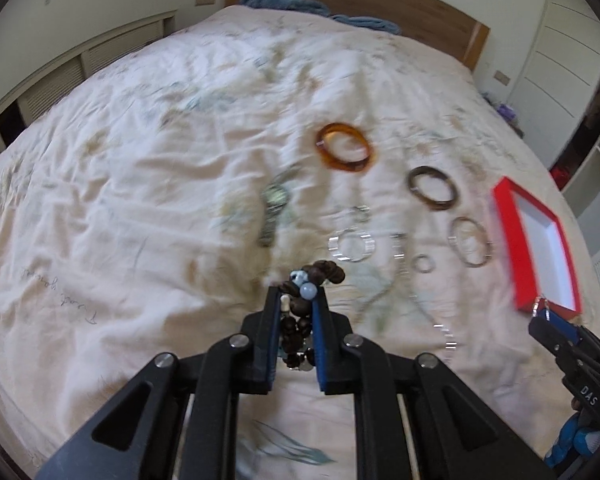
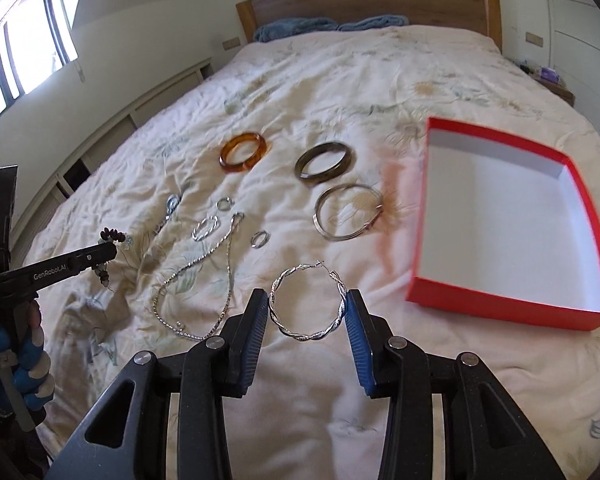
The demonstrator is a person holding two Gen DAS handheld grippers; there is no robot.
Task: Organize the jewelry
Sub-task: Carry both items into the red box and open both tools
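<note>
**Left wrist, right wrist: beads clamped, hoop held between the pads**

Left wrist view: the left gripper (image 1: pixel 296 300) has its fingers closed on a dark bead bracelet (image 1: pixel 300 312), the strand running lengthwise along the fingers, its bunched end (one pale blue bead showing) poking forward past the tips. Beyond, on the bedspread (image 1: pixel 140 160), lie an amber bangle (image 1: pixel 345 153) and a brown bangle (image 1: pixel 432 188); a red box (image 1: pixel 512 240) sits to the right.

Right wrist view: the right gripper (image 2: pixel 306 308) clamps a twisted silver hoop earring (image 2: pixel 308 302) across its width, each side touching a blue pad, clasp end pointing away. A silver chain necklace (image 2: pixel 204 284) stretches away from the camera on the left; the red box lies open-side up on the right.
</note>
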